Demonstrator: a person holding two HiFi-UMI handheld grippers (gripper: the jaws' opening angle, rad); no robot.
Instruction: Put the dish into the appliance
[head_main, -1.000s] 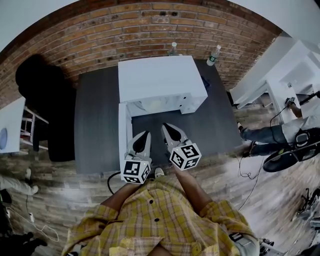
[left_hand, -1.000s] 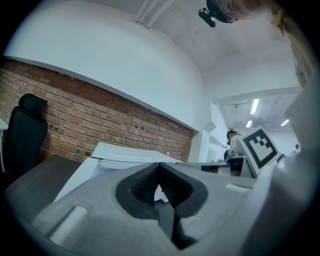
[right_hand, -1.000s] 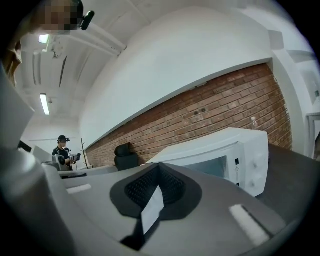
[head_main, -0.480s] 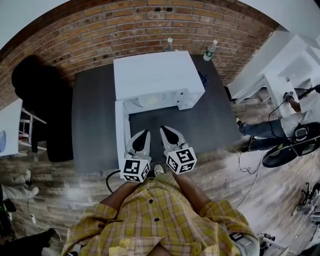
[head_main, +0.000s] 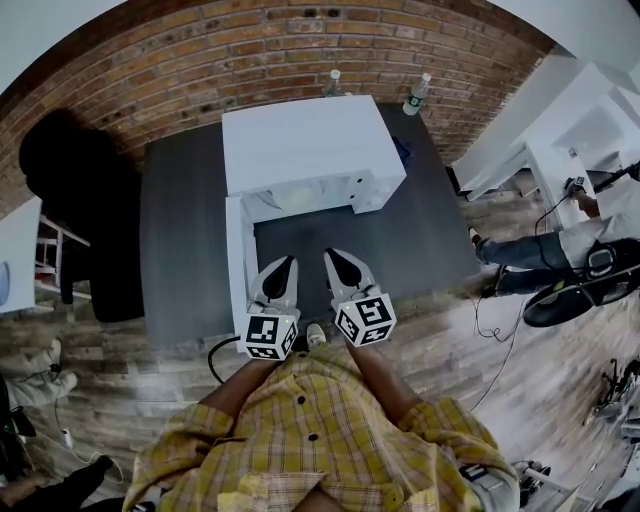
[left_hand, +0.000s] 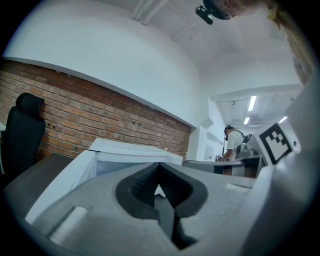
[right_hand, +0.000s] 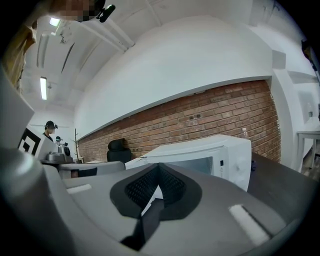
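Two grippers show in the head view, side by side in the lower middle of the frame, above the person's yellow plaid shirt (head_main: 320, 430). The left gripper (head_main: 284, 264) and the right gripper (head_main: 336, 256) both point up the frame toward a white microwave (head_main: 305, 140). It stands on a dark grey table (head_main: 185, 230). Its door (head_main: 236, 260) hangs open at the left of the cavity and reaches down the frame to just beside the left gripper. Inside the cavity we see a pale round shape (head_main: 297, 197). We take it for the dish, though it is too small here to be sure. Neither gripper touches the microwave. Two bottles (head_main: 418, 95) stand at the table's far edge, against the brick wall (head_main: 200, 60). A black chair (head_main: 70, 180) sits at the left, and another person (head_main: 560, 262) is at the right edge.

In the left gripper view, the left gripper (left_hand: 160, 171) has its jaws pressed together with nothing between them. Beyond them we see the microwave (left_hand: 135, 152) in the middle, the chair (left_hand: 22, 135) at the left and a person (left_hand: 232, 142) standing at the right.

In the right gripper view, the right gripper (right_hand: 159, 169) is likewise clenched on nothing. The microwave (right_hand: 215, 150) fills the middle right of the frame, with a bottle (right_hand: 244, 132) behind it. The chair (right_hand: 117, 147) stands against the brick wall at the centre left.
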